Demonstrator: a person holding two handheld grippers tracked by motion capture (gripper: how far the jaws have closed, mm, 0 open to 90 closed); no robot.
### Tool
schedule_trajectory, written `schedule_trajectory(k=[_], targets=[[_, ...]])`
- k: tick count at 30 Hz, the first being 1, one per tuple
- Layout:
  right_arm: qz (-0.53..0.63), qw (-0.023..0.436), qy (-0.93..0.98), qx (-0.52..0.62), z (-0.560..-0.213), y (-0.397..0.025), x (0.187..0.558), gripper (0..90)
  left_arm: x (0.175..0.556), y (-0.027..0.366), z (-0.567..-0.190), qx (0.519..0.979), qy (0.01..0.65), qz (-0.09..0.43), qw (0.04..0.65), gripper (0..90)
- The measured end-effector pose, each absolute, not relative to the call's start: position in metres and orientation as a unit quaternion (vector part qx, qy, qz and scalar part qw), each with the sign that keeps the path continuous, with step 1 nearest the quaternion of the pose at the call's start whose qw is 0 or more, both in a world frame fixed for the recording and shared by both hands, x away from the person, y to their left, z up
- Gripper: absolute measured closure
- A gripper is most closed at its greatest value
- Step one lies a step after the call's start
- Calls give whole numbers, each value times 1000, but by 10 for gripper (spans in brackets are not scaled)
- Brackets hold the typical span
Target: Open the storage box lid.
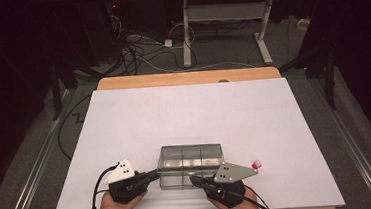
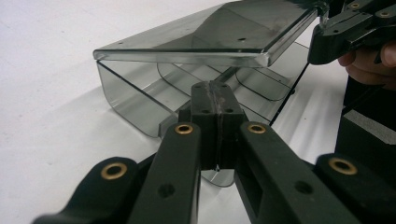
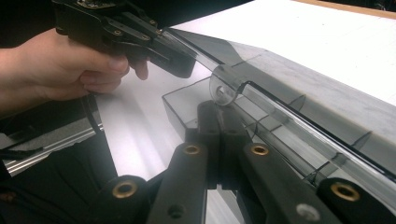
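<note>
A smoky clear plastic box (image 1: 190, 159) with several compartments lies near the table's front edge. Its lid (image 2: 224, 28) stands lifted a little above the base (image 2: 130, 107). My left gripper (image 1: 155, 175) is at the box's left end. Its jaws (image 2: 217, 88) are pressed shut, with a clear rounded tab (image 2: 219, 178) of the box showing beneath them. My right gripper (image 1: 193, 178) is at the front right. Those jaws (image 3: 218, 106) are shut just under a round tab (image 3: 224, 88) on the lid's front edge. I cannot tell whether they pinch it.
A white sheet (image 1: 189, 114) covers the wooden table (image 1: 186, 78). A small red and white object (image 1: 256, 164) lies right of the right gripper. Desk legs and cables (image 1: 134, 48) are on the floor beyond the far edge.
</note>
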State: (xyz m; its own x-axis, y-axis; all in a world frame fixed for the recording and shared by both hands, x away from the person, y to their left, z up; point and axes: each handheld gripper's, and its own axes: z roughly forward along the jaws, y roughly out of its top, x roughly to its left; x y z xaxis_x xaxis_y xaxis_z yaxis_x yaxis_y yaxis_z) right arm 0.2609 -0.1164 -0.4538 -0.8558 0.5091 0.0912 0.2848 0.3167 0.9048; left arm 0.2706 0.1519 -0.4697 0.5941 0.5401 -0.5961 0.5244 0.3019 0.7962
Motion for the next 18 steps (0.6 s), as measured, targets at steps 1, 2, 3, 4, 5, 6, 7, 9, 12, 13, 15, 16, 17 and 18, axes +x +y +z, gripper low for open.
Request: schedule_trajectory(k=[1, 2, 3, 4, 5, 6, 7, 9, 12, 13, 15, 16, 17, 18], targets=[[529, 105, 806, 246, -454, -116, 261, 900, 271, 151, -470, 591, 451, 6, 669, 875], [528, 105, 806, 245, -455, -116, 260, 900, 271, 151, -470, 591, 451, 6, 669, 875], [528, 105, 806, 246, -455, -116, 260, 900, 272, 150, -471, 590, 452, 5, 669, 875], [527, 105, 807, 245, -455, -116, 260, 900, 273, 150, -471, 588, 453, 3, 670, 875], [527, 105, 807, 245, -455, -116, 260, 900, 273, 150, -471, 588, 454, 2, 670, 875], [527, 105, 807, 244, -455, -116, 260, 900, 274, 149, -471, 587, 454, 2, 671, 875], [527, 105, 807, 244, -456, -116, 260, 900, 274, 148, -471, 587, 454, 2, 671, 875], [526, 105, 808, 245, -456, -116, 259, 900, 275, 147, -471, 585, 455, 0, 672, 876], [525, 105, 808, 247, -457, -116, 259, 900, 277, 145, -472, 586, 454, -1, 671, 875], [525, 105, 808, 247, -457, -116, 259, 900, 277, 145, -472, 587, 454, -1, 671, 876], [524, 105, 808, 248, -457, -116, 258, 900, 277, 144, -471, 587, 453, -2, 671, 875], [524, 105, 808, 247, -458, -117, 258, 900, 277, 144, -471, 587, 452, -1, 672, 875], [523, 105, 809, 248, -458, -117, 258, 900, 278, 144, -471, 587, 452, -2, 672, 876], [522, 105, 809, 248, -458, -117, 258, 900, 278, 144, -471, 586, 451, -1, 673, 875]])
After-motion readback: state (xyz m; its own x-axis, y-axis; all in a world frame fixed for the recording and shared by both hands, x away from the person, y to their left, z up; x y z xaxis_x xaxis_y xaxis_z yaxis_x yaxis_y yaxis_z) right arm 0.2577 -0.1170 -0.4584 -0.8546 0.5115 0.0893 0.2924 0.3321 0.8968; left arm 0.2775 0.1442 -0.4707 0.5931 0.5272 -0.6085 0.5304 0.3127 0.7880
